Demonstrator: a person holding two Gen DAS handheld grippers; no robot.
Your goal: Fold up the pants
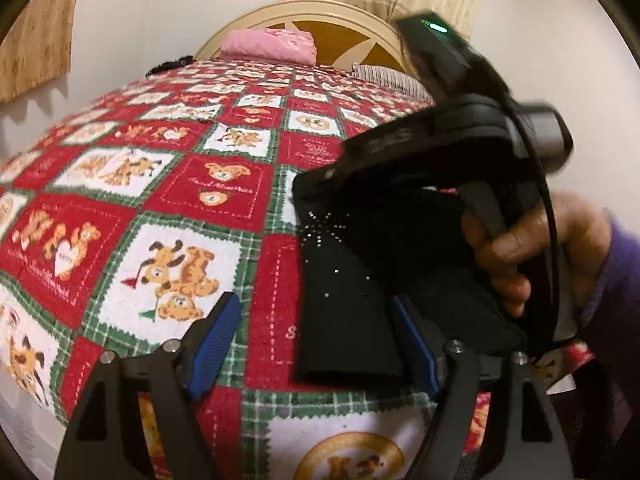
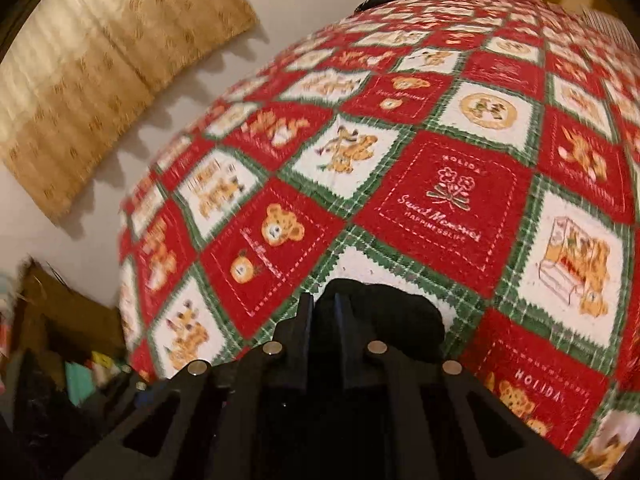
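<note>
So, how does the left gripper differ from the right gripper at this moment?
The left gripper is open, its blue pads wide apart; the right gripper is shut on the black pants. The left gripper holds nothing, with the pants lying between its fingers, while the right gripper pinches a bunched fold. Both are above the red patchwork blanket.

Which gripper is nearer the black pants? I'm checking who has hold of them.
Right. The right gripper is shut on the black pants; the left gripper is open, the pants lying between its jaws against the right-hand one.
</note>
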